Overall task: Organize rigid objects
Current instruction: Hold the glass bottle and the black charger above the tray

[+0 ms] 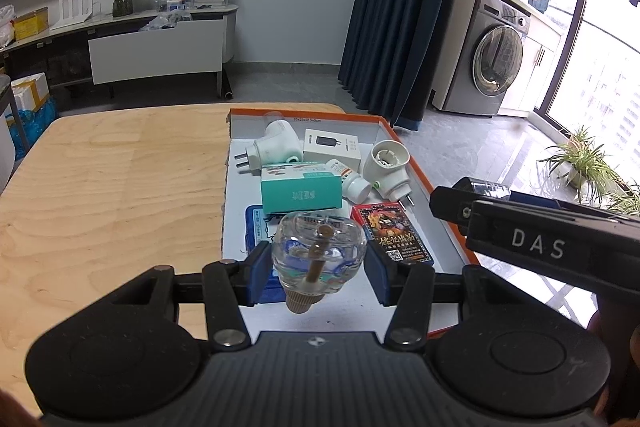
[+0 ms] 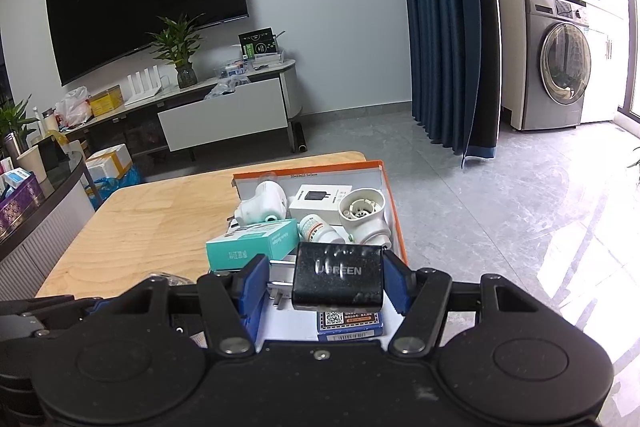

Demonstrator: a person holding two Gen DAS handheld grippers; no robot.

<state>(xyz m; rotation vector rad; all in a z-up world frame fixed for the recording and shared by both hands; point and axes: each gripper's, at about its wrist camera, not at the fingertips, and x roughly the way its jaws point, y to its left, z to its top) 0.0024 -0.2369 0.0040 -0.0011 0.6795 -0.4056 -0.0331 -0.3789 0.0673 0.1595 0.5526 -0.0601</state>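
Note:
My left gripper [image 1: 319,267] is shut on a clear liquid-refill bottle [image 1: 320,247] with a brown wick and a ribbed beige cap. It hangs over the near end of an orange-rimmed white tray [image 1: 416,163]. In the right wrist view my right gripper [image 2: 324,283] is shut on a black UGREEN charger [image 2: 340,279], whose metal prongs point toward the left pad. It is held above the near part of the same tray [image 2: 396,211]. The tray holds two white plug-in devices [image 1: 276,147] [image 1: 388,167], a white box [image 1: 334,145], a teal box [image 1: 300,189], a small pill bottle [image 1: 352,181] and a red card pack [image 1: 392,231].
The tray lies on the right side of a light wooden table [image 1: 120,179], whose left half is bare wood. The right gripper's black body [image 1: 532,239] reaches in from the right in the left wrist view. A curtain [image 2: 440,27] and a washing machine [image 2: 560,67] stand beyond the table.

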